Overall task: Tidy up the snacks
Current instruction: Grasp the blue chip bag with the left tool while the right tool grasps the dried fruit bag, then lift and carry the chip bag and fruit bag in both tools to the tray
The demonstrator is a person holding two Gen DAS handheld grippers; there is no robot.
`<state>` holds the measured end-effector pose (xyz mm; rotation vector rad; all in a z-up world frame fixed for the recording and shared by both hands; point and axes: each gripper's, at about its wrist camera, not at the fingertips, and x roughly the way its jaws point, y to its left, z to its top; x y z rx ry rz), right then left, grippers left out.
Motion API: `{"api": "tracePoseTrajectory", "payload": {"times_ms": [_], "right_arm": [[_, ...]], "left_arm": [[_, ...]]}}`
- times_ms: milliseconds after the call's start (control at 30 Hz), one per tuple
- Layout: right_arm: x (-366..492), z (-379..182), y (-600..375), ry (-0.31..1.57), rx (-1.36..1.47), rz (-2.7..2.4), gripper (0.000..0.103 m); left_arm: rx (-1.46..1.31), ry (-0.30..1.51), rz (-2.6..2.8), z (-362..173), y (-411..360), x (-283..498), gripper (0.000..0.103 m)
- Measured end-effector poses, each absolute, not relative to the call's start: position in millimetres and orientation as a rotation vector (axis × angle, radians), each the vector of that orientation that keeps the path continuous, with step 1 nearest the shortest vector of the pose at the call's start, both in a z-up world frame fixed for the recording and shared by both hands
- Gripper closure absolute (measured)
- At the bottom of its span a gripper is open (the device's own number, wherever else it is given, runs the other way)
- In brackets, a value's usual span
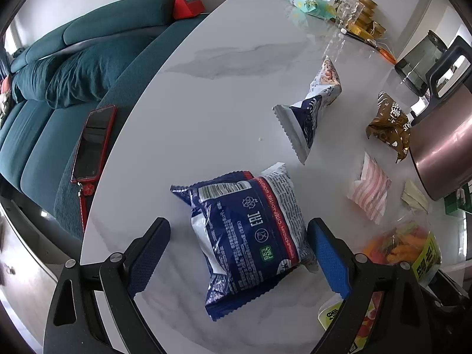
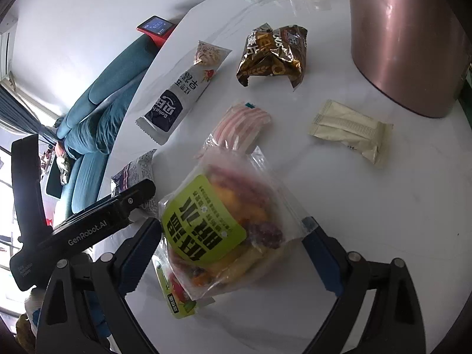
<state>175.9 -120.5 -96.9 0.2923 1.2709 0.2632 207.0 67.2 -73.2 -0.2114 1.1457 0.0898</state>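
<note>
Snacks lie spread on the white marble table (image 1: 224, 88). Between the wide-open fingers of the left gripper (image 1: 239, 253) lies the blue snack packet (image 1: 244, 236); its edge seems to touch the right finger, while the left finger stands apart from it, so nothing is gripped. The right gripper (image 2: 233, 253) is also wide open, and the clear bag with the green label (image 2: 224, 224) sits between its fingers, close to both, but I cannot tell if they touch it. Ahead of the right gripper are the pink striped packet (image 2: 244, 124), the brown crumpled bag (image 2: 274, 56), the long white and navy packet (image 2: 183, 88) and, to the right, the cream packet (image 2: 351, 129). Beyond the cream packet stands the copper-coloured pot (image 2: 407, 38). Left of the table is the teal sofa (image 1: 73, 67), with a phone in a red case (image 1: 94, 144) on it.
</note>
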Motion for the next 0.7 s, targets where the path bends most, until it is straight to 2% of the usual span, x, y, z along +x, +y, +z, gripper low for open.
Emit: {"api": "tracePoseTrajectory", "payload": {"times_ms": [267,333,400,500,700], "right_arm": [[174.7,-95.5,-116.3,1.274,0.262,0.291,0.000],[174.4,-93.7,-112.6,1.268,0.235,0.300,0.000],[174.0,-92.9,-112.6,1.264,0.227,0.303,0.000],[173.6,-91.5,-112.6,1.258,0.213,0.312,0.000],[171.3,-88.7,-113.1,1.245,0.201,0.328,0.000]], "left_arm": [[-0.163,1.147,0.081,-75.0,62.9,212.4,0.013],[-0.144,1.145,0.073,-75.1,60.7,212.4,0.017],[-0.115,1.140,0.065,-74.4,56.5,212.2,0.030],[-0.091,1.132,0.074,-73.8,54.2,212.2,0.040],[-0.079,1.122,0.059,-73.9,56.1,210.1,0.045]]}}
